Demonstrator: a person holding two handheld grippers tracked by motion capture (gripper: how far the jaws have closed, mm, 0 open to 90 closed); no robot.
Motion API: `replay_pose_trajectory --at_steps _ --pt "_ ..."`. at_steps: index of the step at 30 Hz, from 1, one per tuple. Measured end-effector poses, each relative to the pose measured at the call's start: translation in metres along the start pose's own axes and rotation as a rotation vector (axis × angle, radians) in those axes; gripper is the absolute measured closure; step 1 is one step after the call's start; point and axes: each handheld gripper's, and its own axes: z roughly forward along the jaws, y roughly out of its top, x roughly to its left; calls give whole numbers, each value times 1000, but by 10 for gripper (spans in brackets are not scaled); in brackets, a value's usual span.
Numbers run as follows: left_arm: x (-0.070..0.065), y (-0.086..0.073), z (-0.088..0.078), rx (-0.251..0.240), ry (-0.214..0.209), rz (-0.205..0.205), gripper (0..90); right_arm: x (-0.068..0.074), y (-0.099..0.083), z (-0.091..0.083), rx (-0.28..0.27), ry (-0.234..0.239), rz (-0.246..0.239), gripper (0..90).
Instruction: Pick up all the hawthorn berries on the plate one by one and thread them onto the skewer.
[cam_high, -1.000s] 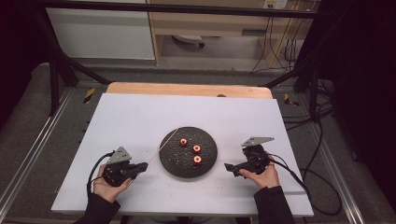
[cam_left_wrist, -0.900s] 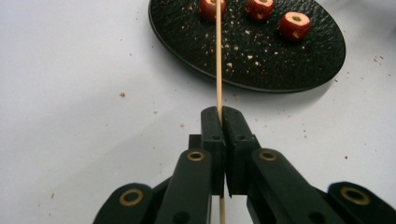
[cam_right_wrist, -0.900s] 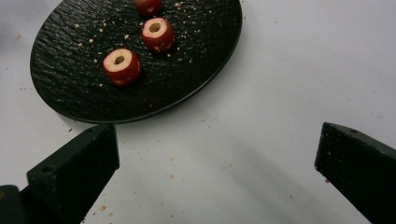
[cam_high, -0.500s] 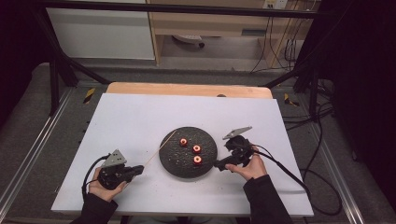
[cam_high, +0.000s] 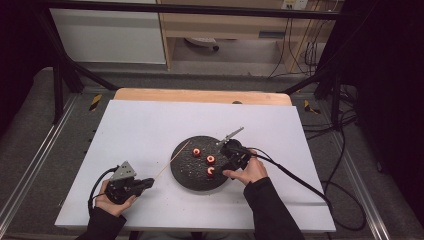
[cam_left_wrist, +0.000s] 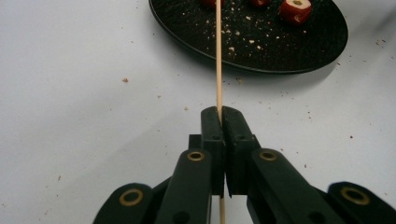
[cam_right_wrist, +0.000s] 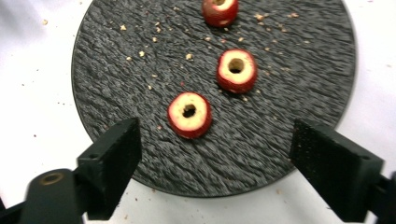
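Observation:
A black round plate (cam_high: 186, 172) in the middle of the white table carries three red cored fruit pieces (cam_high: 196, 152) (cam_high: 211, 159) (cam_high: 210, 171). My left gripper (cam_high: 146, 184) rests near the front left, shut on a thin wooden skewer (cam_high: 170, 161) whose far end lies over the plate's left rim. In the left gripper view the skewer (cam_left_wrist: 218, 56) runs straight out from the gripper (cam_left_wrist: 220, 112). My right gripper (cam_high: 226, 161) hovers over the plate's right side. Its jaws have just been closing but still stand wide apart with nothing between them (cam_right_wrist: 224, 158). The nearest fruit piece (cam_right_wrist: 189, 115) lies just ahead.
Crumbs are scattered on the plate (cam_right_wrist: 116, 70) and on the white table top (cam_high: 150, 125). A wooden strip (cam_high: 200, 95) edges the table's far side. The right gripper's cable (cam_high: 295, 177) trails off to the right front. Metal frame rails run along both sides.
My right hand has moved from the plate's right side inward and slightly up, over the plate near the fruit pieces. The left gripper and skewer have stayed put.

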Motion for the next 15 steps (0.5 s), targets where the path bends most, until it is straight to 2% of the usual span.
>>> replay_pose_trajectory --at_steps 15 --pt "0 0 1 4 -2 5 877 5 23 30 107 61 -34 422"
